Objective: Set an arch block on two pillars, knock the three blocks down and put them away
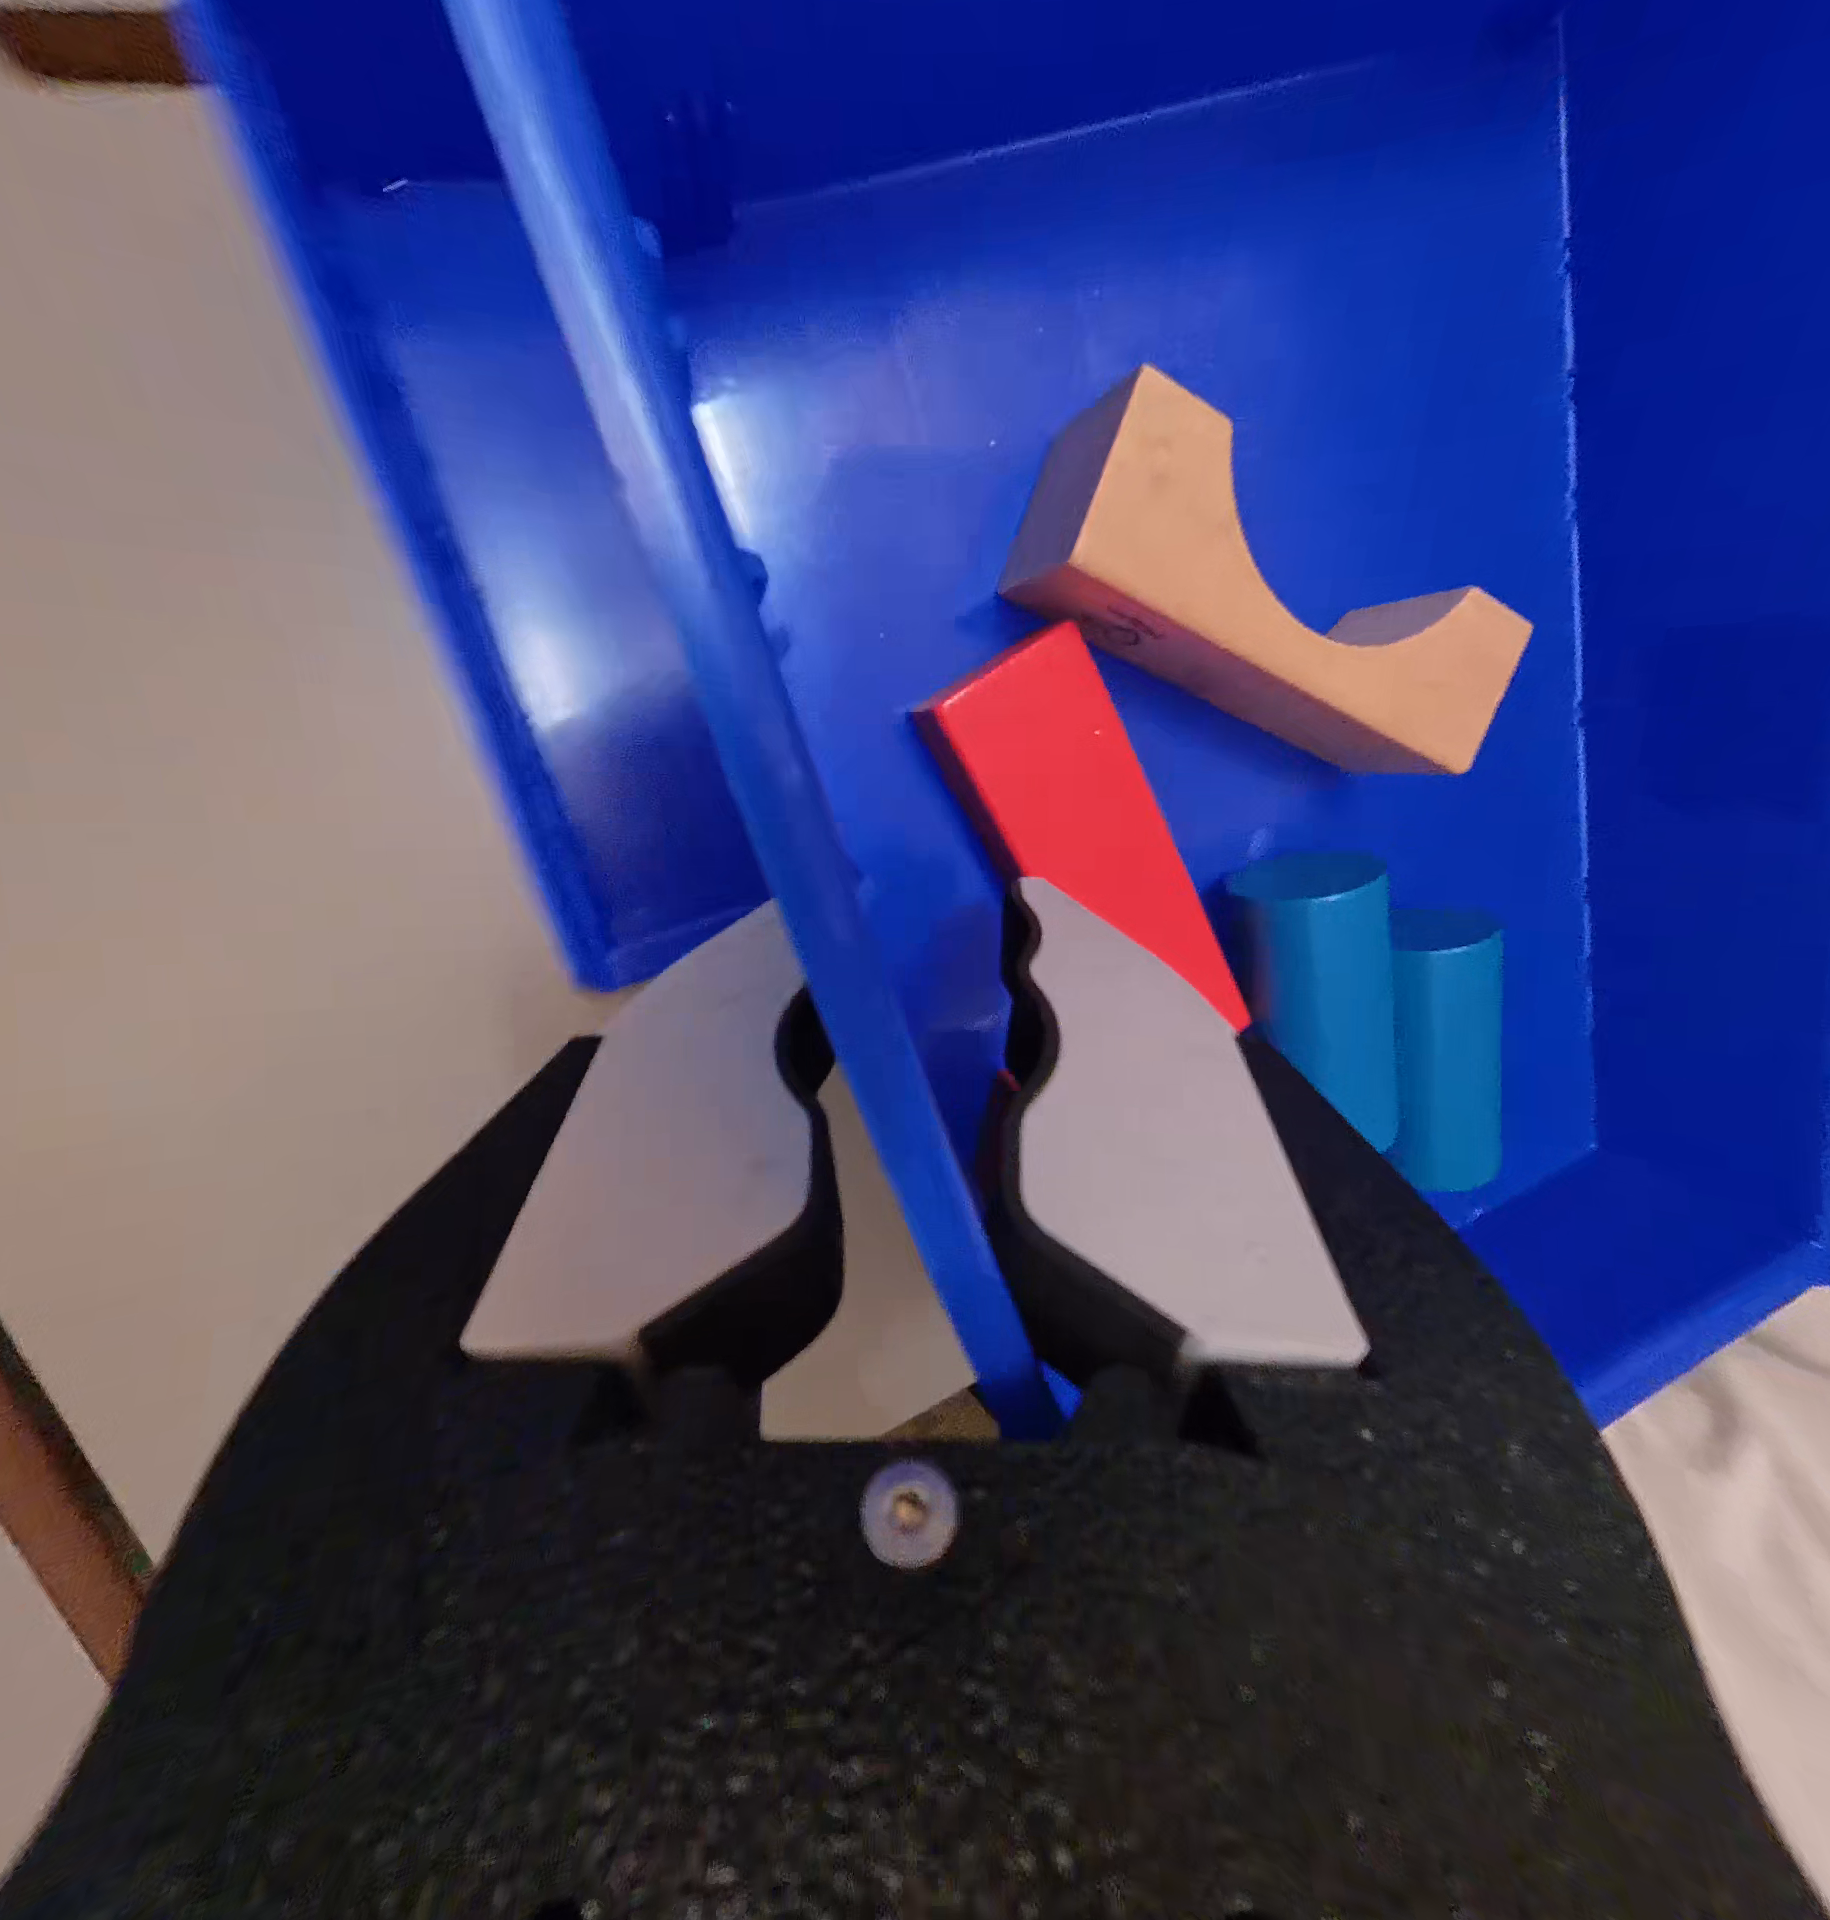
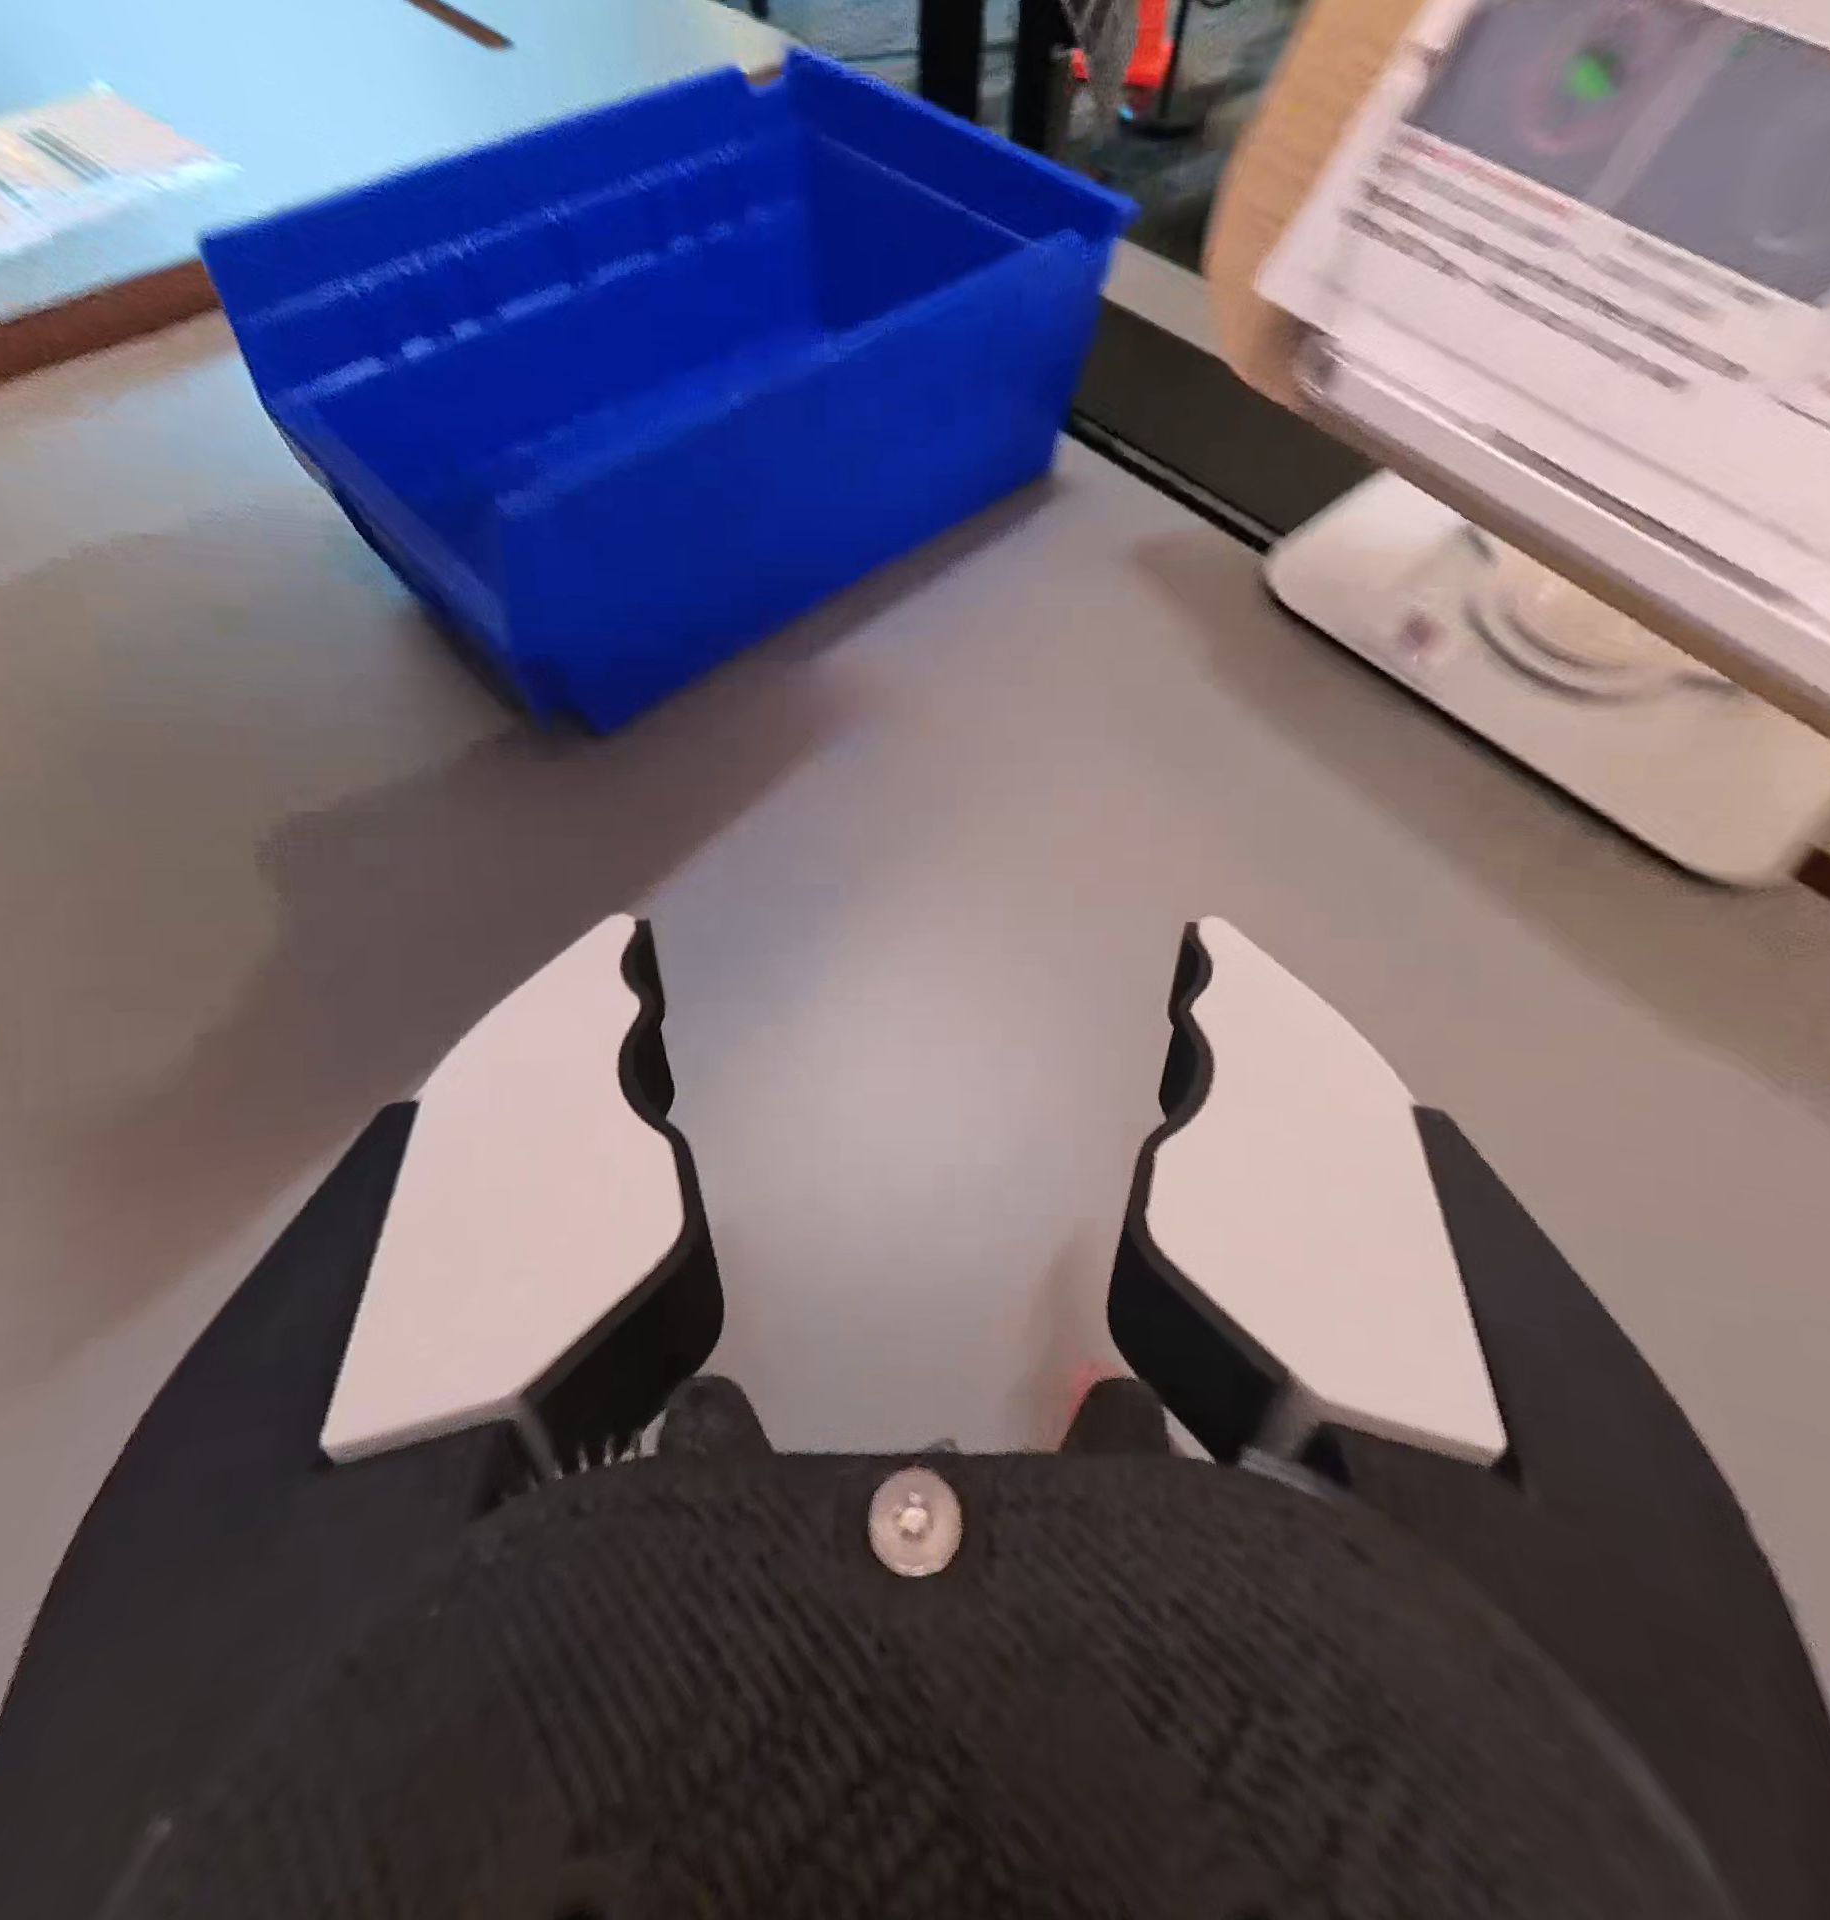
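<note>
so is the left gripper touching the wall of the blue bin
Touching. In the left wrist view the left gripper straddles the blue bin wall, whose rim runs down between the fingers against the right-hand finger.

This looks like a lab or office workroom. A grey table [image 2: 942,831] with a brown edge holds a blue plastic parts bin [image 2: 682,416], and to the right stands a white machine [image 2: 1576,665] with a printed sheet [image 2: 1617,208] propped over it. Far off, dark equipment stands and cables show. Another blue bin [image 1: 1254,312] holds wooden toy blocks [image 1: 1254,582]
</note>
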